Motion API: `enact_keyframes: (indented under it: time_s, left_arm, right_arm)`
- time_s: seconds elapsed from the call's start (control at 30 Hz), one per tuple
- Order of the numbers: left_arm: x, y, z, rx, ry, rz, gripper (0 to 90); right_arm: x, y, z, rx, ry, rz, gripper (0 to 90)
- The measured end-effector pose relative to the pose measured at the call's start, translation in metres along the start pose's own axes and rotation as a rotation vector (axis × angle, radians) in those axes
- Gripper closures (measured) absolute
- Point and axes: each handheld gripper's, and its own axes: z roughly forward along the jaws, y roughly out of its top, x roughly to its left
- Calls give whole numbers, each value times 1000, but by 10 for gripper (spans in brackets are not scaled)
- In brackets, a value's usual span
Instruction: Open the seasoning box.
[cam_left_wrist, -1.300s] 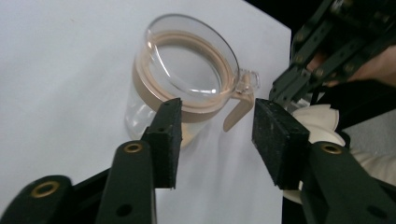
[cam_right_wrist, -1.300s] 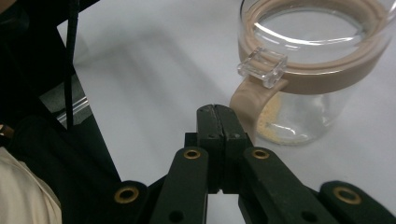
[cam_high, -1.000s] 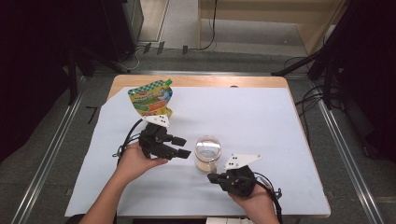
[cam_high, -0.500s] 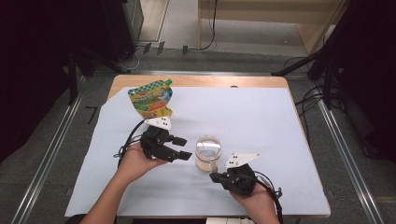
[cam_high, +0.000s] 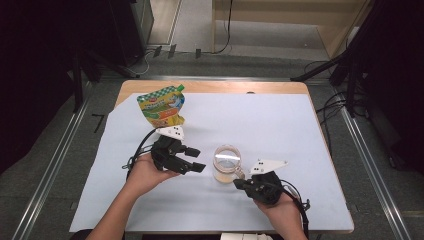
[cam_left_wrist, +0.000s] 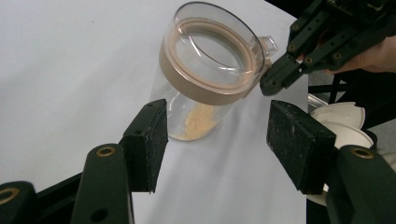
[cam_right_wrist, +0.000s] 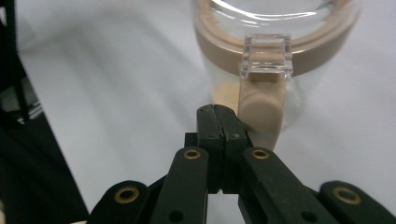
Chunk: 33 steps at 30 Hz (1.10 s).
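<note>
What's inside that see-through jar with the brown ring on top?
A little heap of pale yellow powder lies at the bottom of the jar. The brown ring hides part of the upper wall.

Wooden table (cam_high: 210, 86) under white sheet (cam_high: 270, 130), with jar (cam_high: 226, 164) and pouch (cam_high: 161, 106).

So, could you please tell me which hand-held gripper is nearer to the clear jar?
Right. The right hand-held gripper is shut, its tips at the clear jar's beige latch; the left hand-held gripper stands open, apart.
</note>
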Motion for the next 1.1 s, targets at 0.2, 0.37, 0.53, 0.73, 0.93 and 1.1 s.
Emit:
enact_keyframes:
  time_s: [0.2,0.37,0.53,0.73,0.93,1.1]
  left_arm:
    - [-1,0,4,-4,0,12,384]
    - [-2,0,11,2,0,17,377]
    - [-3,1,16,11,-2,26,376]
    - [-3,4,23,-4,-31,12,367]
    - [-1,8,33,30,-34,24,365]
    - [-1,19,39,30,-44,24,367]
  right_arm:
    - [-17,-1,-10,-4,-51,44,900]
    - [-26,-2,-10,6,-79,55,900]
    - [-33,-1,-10,13,-101,57,900]
    - [-44,1,-10,6,-90,73,900]
    - [-60,4,-9,-13,-71,108,900]
    - [-67,7,-6,-16,-64,111,900]
